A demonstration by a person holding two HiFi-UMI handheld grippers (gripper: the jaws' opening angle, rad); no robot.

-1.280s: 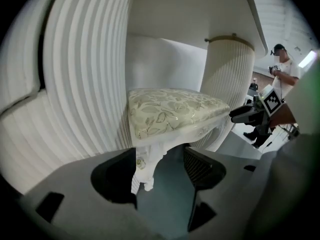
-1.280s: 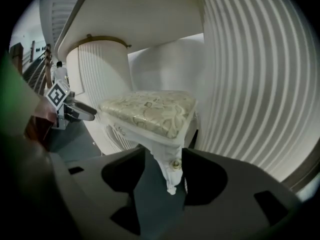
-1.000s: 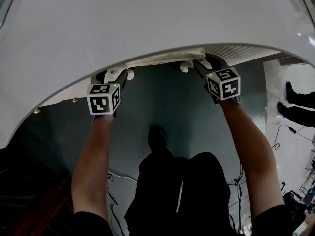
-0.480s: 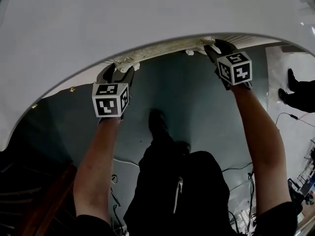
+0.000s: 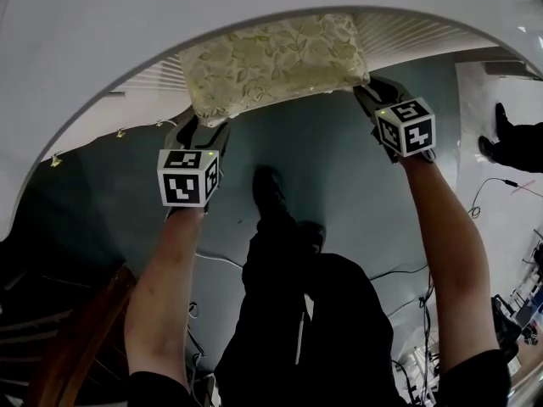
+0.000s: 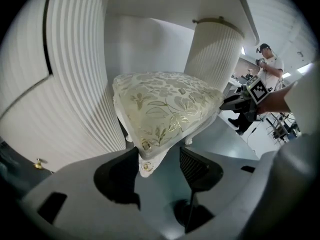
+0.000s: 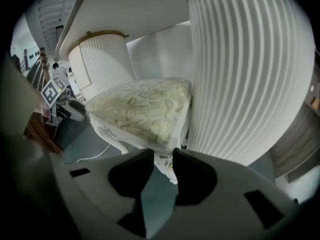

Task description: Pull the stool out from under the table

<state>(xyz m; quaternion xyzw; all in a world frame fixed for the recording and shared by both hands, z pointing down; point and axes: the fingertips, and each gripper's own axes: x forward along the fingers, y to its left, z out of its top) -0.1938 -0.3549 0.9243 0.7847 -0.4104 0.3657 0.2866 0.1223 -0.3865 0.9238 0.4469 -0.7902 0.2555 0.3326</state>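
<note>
Stool: the cream floral cushioned stool with a white carved wooden frame (image 5: 276,62) sits at 12 o'clock in the head view. Its front part shows clear of the glossy white round table top (image 5: 127,32); its back is hidden under it.
Surroundings: white fluted table pedestal (image 7: 240,74) just beside the stool at its 3 o'clock; grey floor (image 5: 314,168) beneath.
Left claw: the left gripper (image 6: 160,166) stands wide at the stool's 7 o'clock corner. The carved corner lies between the jaws against 1 pad, with a gap to the other.
Right claw: the right gripper (image 7: 162,166) is at the 4 o'clock corner, jaws narrow and closing, the white corner post pinched between them.
Handling: the frame looks stiff and fairly heavy, so likely to drag, not lift. The cushion is soft and its woven cover probably slick, a poor hold.
Where to hold: the 2 front corners of the hard frame, below the cushion, pulled evenly toward 6 o'clock.
Risk: uneven pull may swing the stool into the pedestal.
</note>
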